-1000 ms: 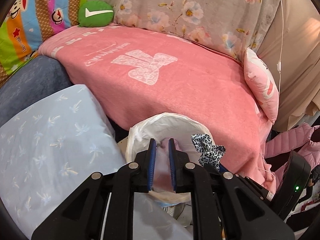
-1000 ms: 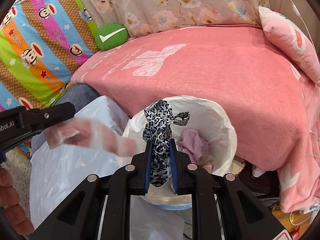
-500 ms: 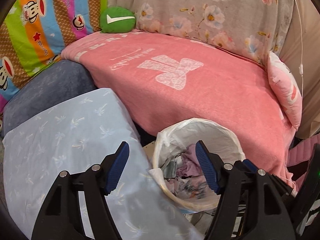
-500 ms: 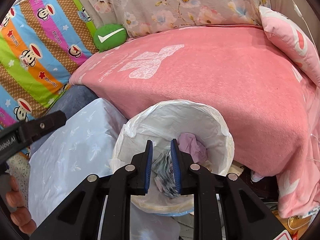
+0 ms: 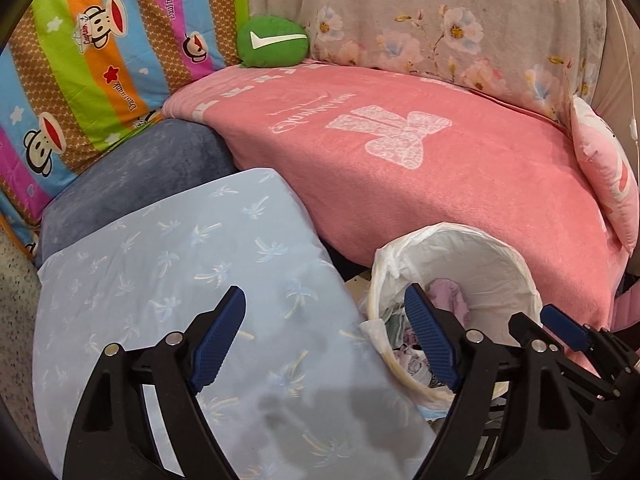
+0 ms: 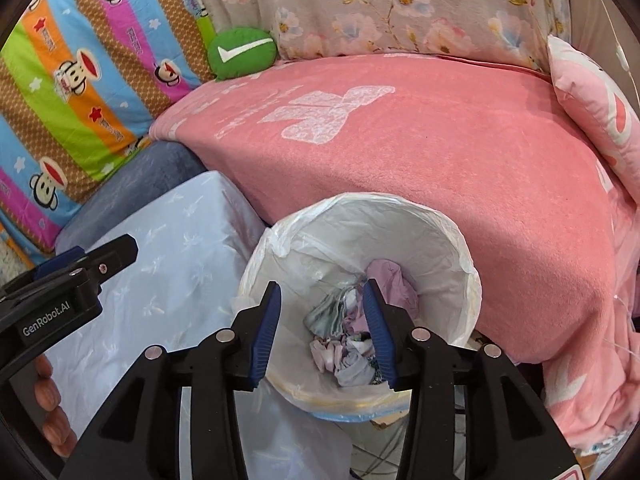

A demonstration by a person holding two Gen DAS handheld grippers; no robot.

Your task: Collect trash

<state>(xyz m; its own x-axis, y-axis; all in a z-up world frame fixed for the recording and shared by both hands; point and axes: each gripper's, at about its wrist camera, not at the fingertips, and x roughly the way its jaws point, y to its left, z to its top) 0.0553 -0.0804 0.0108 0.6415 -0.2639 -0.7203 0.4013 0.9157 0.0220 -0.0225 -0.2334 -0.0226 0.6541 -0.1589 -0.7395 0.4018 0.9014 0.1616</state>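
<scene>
Trash point(image 6: 348, 336) lies in a crumpled heap at the bottom of the bin point(image 6: 448, 248), a round bin with a white bag liner, standing on the floor just against the front edge of the pink blanket point(image 6: 420, 160); heap is mixed cloth and paper bits, grey-green, white, a lilac piece toward the back. Right gripper point(image 6: 322, 308) hangs over the bin mouth, pointing down into it, jaws have just been opening, now parted with nothing pinched; trash shows between the blue pads but well below them, no contact. Left gripper point(image 5: 322, 316) sits to the bin's left, over the light blue pillow point(image 5: 180, 280), jaws have just been opening and stand wide, released, empty; its right pad overlaps the bin rim in the left wrist view, left pad over the pillow. In the right wrist view a hand point(image 6: 50, 404) grips the left gripper's body at the left edge, fingertips visible. Blue-grey cushion point(image 5: 132, 176) behind the pillow. Green cushion point(image 5: 272, 44) with a white tick rests at the back of the blanket, touching the monkey sheet point(image 5: 80, 60) and floral fabric point(image 5: 460, 20). Pink pillow point(image 5: 608, 184) leans at the blanket's right end.
</scene>
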